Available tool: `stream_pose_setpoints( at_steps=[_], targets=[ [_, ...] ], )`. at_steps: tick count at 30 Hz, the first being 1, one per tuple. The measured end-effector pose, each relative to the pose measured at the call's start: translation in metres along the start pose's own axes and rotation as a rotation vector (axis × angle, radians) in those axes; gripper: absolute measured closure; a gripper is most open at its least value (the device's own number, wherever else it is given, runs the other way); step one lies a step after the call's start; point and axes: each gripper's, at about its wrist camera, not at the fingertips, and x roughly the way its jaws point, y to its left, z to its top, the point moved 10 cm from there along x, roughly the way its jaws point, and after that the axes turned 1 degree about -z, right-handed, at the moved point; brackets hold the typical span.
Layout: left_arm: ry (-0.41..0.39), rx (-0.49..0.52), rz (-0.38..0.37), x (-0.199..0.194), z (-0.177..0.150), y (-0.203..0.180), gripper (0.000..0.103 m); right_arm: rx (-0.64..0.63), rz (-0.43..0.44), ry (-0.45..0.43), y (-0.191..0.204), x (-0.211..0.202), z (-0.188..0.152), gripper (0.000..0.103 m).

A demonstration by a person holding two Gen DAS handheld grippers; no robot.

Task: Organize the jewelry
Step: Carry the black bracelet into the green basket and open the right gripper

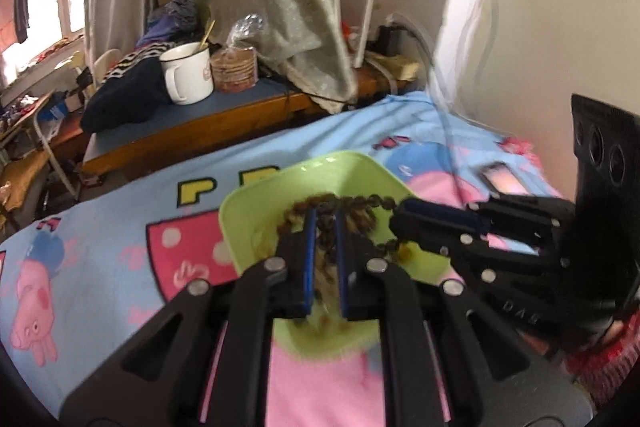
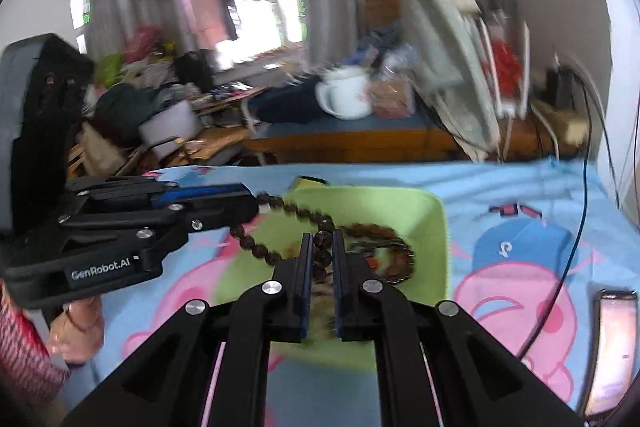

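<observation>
Clerk: Bead string (image 2: 320, 223), brown: held over green tray (image 2: 432, 227) on the bed; left tongs (image 2: 256, 205) and right tongs (image 2: 322, 247) each clamped on it.
Keeper: Advice: lower both together, slack first.

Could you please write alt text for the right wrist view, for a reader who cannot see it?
Both tools grip one string of dark beads above a green tray on a cartoon-print blanket: the right tool in the foreground, the left tool entering from the left. Behind is a cluttered, blurred room.
</observation>
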Motion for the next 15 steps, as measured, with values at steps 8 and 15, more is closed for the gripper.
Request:
stream_pose_setpoints(
  at_steps=[8,15],
  targets=[
    [0.029,-0.167,0.049,0.008,-0.028,0.039,0.094,0.258,0.021,-0.126,-0.031,-0.028,-0.023,0.103],
    [0.015,-0.168,0.171,-0.035,-0.075,0.037,0.093,0.260,0.083,-0.145,0.014,-0.060,-0.053,0.103]
  ],
)
